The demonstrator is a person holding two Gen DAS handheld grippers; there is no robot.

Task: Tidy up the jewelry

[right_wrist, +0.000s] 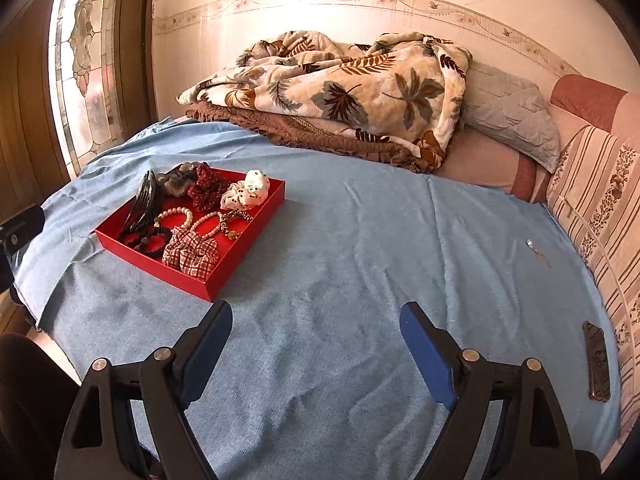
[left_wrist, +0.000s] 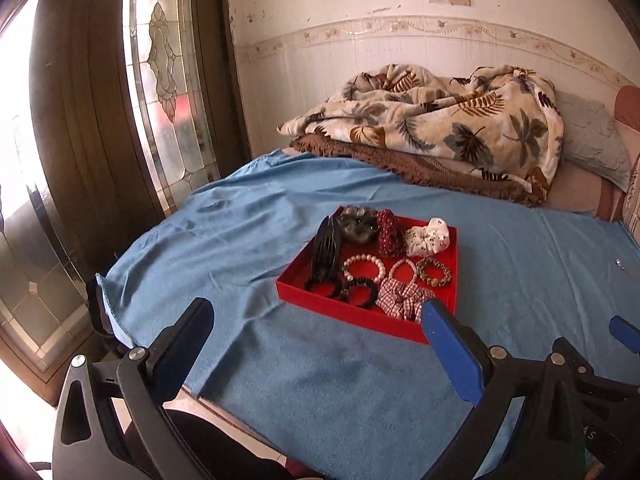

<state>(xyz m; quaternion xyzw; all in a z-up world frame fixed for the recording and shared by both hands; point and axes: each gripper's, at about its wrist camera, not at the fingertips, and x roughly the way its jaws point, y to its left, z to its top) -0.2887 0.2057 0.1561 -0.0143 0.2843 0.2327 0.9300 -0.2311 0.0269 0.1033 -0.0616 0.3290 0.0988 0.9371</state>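
A red tray [left_wrist: 352,314] sits on the blue cloth; it also shows in the right wrist view [right_wrist: 240,256]. It holds a black claw clip [left_wrist: 326,254], scrunchies including a plaid one [left_wrist: 402,298] and a white one [left_wrist: 428,236], a pearl bracelet [left_wrist: 363,266] and other bead bracelets. My left gripper [left_wrist: 318,316] is open and empty, just short of the tray's near edge. My right gripper [right_wrist: 316,316] is open and empty over bare cloth, right of the tray. A small shiny piece [right_wrist: 530,243] lies on the cloth at the far right.
A folded leaf-print blanket [right_wrist: 340,92] and pillows lie at the back of the bed. A dark phone [right_wrist: 598,362] lies at the right edge by a striped cushion. A glass door [left_wrist: 160,80] stands left. The cloth's left edge [left_wrist: 108,300] drops off.
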